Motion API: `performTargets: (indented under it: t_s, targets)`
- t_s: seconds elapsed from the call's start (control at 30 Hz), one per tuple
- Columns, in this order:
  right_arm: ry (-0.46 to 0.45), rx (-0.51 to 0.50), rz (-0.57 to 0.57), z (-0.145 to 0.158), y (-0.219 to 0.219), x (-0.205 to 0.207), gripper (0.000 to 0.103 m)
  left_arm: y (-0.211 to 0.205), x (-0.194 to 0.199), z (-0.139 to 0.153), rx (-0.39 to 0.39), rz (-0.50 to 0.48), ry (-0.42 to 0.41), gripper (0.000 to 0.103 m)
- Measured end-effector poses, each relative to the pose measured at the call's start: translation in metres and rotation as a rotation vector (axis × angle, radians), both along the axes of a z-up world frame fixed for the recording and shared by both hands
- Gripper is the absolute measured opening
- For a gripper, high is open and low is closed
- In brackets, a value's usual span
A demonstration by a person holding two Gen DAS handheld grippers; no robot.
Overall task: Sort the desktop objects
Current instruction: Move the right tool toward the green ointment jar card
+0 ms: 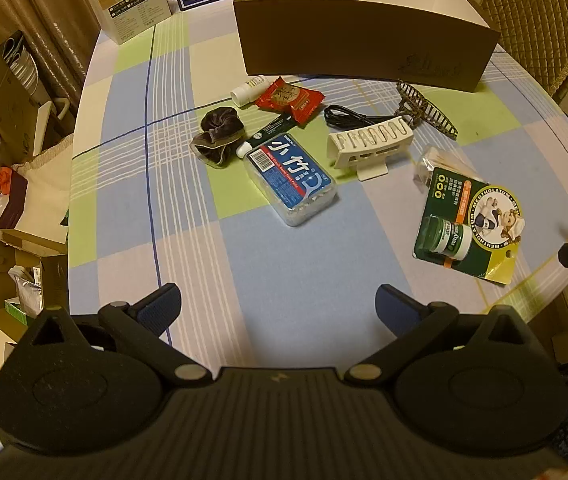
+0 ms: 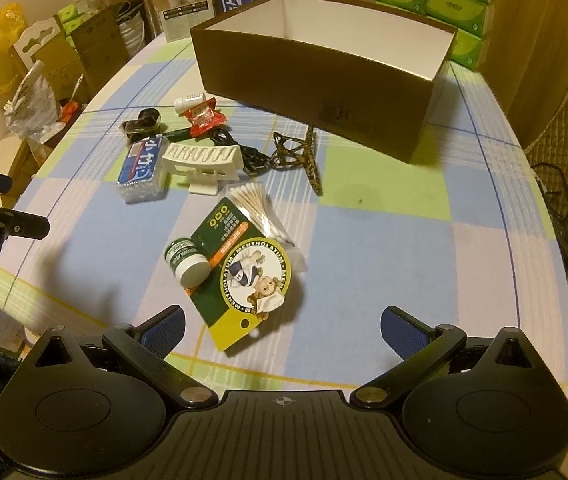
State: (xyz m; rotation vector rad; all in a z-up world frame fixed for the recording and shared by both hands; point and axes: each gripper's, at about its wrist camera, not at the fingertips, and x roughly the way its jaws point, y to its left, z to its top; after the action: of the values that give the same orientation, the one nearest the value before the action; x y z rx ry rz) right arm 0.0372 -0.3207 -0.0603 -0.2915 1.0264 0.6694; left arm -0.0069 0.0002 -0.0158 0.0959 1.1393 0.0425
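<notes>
Left gripper (image 1: 278, 304): jaws standing fully wide at the bottom of its frame, holding nothing and touching nothing; bare tablecloth (image 1: 132, 208) is showing between the blue pads.
Right gripper (image 2: 282, 328): jaws likewise spread to the full, gripping nothing; the yellow corner of the Mentholatum card (image 2: 240, 272) is lying just ahead of the gap, apart from both pads.
Brown box (image 1: 364, 48): sitting open-topped at the upper centre of both frames; white inner walls are showing, and no contents can be seen from either angle.
Dental floss pick case (image 1: 290, 180): lying at frame centre in the left view, its blue label carrying large white Chinese characters; small print too fine to read.
Mentholatum card: resting at right of the left view, reading "MENTHOLATUM" around a round picture, with a small green jar (image 2: 186, 260) fixed to it.
Cotton swabs (image 2: 260, 208): bagged, touching the card's far edge.
Other desktop objects: white rack (image 1: 368, 144), black cable (image 1: 348, 116), hair claw (image 1: 424, 110), red snack packet (image 1: 290, 100), white tube (image 1: 248, 89) and dark scrunchie (image 1: 216, 134) are lying clustered before the box.
</notes>
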Motion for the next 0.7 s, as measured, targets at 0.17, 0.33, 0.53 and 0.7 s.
performTargets:
  t_s: [0.17, 0.33, 0.53, 0.7]
  targets:
    - [-0.008, -0.004, -0.003, 0.0005, 0.0005, -0.0005, 0.101, 0.0, -0.0005, -0.0007, 0.0, 0.0, 0.002, 0.102]
    - [-0.019, -0.003, 0.003, 0.0012, 0.0007, -0.0012, 0.101, -0.0007, 0.0001, -0.0015, 0.001, -0.002, 0.003, 0.102]
    - [-0.027, -0.005, 0.011, 0.0021, 0.0028, -0.0022, 0.101, -0.0016, 0.0015, -0.0023, -0.001, -0.002, 0.006, 0.102]
    - [-0.033, -0.006, 0.013, 0.0032, 0.0039, -0.0026, 0.101, -0.0018, 0.0021, -0.0036, -0.004, -0.001, 0.009, 0.102]
